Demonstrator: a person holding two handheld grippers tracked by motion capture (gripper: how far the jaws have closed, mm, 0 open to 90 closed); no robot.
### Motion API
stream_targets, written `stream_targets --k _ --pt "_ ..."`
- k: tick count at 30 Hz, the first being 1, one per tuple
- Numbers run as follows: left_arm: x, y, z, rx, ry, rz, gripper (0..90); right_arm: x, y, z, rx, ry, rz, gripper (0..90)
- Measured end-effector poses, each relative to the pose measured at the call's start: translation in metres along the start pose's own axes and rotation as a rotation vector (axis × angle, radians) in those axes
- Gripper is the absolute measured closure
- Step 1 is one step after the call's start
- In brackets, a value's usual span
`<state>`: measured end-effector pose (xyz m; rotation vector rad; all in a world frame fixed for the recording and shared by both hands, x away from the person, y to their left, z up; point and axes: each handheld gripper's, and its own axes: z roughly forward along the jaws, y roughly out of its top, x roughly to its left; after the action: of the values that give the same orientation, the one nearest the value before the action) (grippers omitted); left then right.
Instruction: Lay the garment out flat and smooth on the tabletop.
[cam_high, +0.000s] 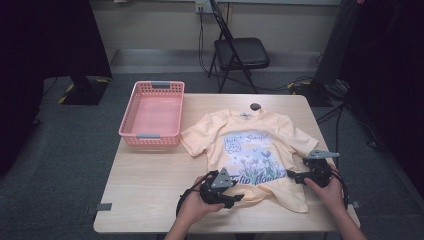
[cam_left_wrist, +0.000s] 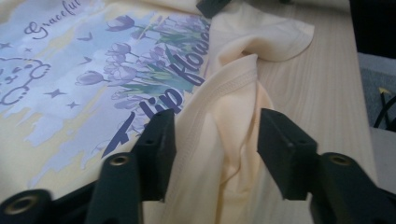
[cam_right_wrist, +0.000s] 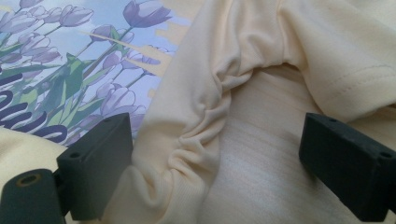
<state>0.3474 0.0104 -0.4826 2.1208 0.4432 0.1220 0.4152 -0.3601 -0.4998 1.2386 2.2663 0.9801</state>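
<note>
The yellow T-shirt (cam_high: 255, 150) lies on the bench (cam_high: 150, 180). The left gripper (cam_high: 235, 199) straddles its bunched hem, jaws apart. The right gripper (cam_high: 292, 175) gapes wide over a rumpled edge.

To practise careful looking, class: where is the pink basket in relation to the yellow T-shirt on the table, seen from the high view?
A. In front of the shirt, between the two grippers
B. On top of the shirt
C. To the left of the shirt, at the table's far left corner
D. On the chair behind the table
C: the pink basket stands on the table left of the T-shirt, apart from it and with nothing in it.
</note>
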Motion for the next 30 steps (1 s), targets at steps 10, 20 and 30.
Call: stream_targets --k 10,20,30 --pt "-0.008 -0.003 -0.014 0.024 -0.086 -0.007 90.0 0.0 0.0 0.0 0.0 0.003 -0.003 9.3" --pt "-0.002 -0.02 -0.037 -0.128 -0.001 -0.089 55.3 0.0 0.0 -0.001 0.0 0.007 -0.006 9.3" --pt "0.001 0.003 0.017 -0.04 0.039 -0.016 44.1 0.0 0.0 0.0 -0.001 0.007 -0.008 9.3"
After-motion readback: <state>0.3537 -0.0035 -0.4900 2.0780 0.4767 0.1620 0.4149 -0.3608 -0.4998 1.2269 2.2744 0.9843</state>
